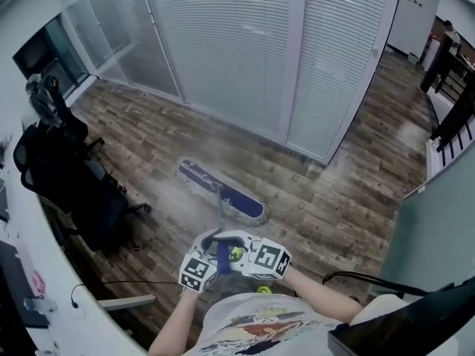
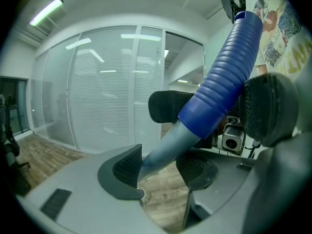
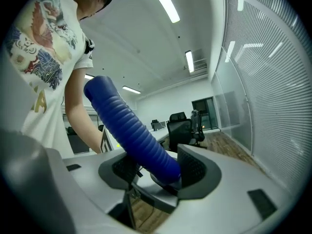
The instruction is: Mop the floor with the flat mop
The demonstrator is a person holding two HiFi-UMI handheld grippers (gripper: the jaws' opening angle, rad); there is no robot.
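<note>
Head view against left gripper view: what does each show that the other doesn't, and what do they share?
Head view only: the mop head lying flat on the floor, and a white desk at the lower left. Left gripper view only: the left gripper closed on the mop handle at its grey pole, just below the blue grip, plus a ceiling light. Both: the mop handle, the blinds and the wood floor.
</note>
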